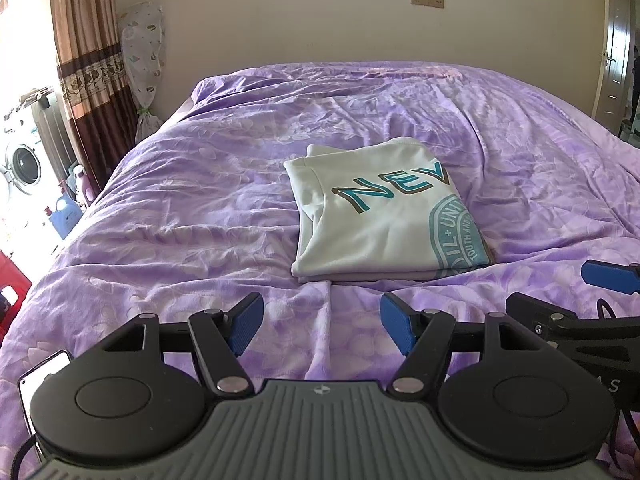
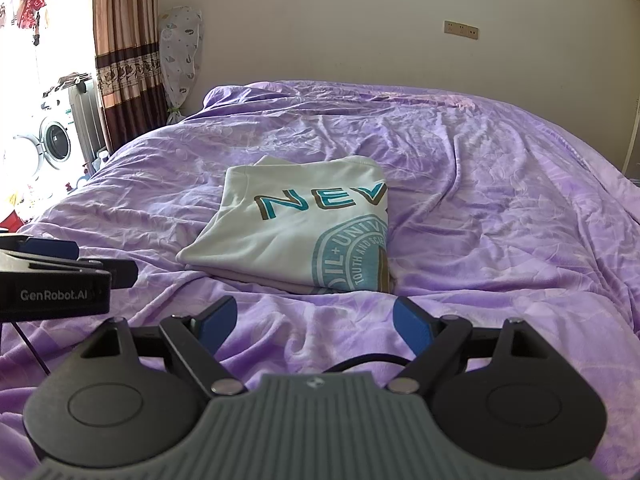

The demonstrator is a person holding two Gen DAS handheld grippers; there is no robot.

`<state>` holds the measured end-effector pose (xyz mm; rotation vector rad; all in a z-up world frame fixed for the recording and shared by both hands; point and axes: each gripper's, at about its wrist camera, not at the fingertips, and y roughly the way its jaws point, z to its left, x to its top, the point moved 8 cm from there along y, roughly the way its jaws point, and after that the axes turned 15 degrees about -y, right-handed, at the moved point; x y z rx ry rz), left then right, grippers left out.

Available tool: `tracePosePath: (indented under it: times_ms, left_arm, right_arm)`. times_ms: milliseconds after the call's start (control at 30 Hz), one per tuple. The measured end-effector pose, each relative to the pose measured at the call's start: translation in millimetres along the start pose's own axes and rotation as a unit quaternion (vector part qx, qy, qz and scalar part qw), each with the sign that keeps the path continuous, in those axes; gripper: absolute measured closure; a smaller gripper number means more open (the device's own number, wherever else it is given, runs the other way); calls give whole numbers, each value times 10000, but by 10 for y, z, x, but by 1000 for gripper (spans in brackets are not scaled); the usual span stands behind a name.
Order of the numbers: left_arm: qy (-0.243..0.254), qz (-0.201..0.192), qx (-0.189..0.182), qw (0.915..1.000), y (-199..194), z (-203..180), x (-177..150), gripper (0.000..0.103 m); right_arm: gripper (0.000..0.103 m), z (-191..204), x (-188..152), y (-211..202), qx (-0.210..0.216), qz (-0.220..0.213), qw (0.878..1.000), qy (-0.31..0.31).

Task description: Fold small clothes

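Observation:
A white T-shirt [image 1: 380, 216] with teal "NEV" lettering and a round teal print lies folded into a flat rectangle on the purple bedspread [image 1: 180, 208]. It also shows in the right wrist view [image 2: 304, 232]. My left gripper [image 1: 322, 326] is open and empty, a short way in front of the shirt's near edge. My right gripper [image 2: 314, 324] is open and empty, also just short of the near edge. Each gripper shows at the side of the other's view: the right one [image 1: 608, 280] and the left one [image 2: 60, 268].
The bed fills most of both views, with a beige wall behind it. A curtain [image 1: 92, 60], a washing machine [image 1: 24, 164] and bottles [image 1: 66, 212] stand beyond the bed's left side. A phone [image 1: 40, 376] lies on the bedspread by my left gripper. A door [image 1: 616, 52] is at the right.

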<state>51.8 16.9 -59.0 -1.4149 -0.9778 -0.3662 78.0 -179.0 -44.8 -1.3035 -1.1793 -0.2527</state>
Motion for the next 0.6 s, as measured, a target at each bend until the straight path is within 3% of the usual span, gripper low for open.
tracePosePath:
  times_ms: [600]
  left_arm:
    - [18,57,40,10000,16,62,-21,26]
  right_arm:
    - [22,13,9,-3,-23,15,10000,-6]
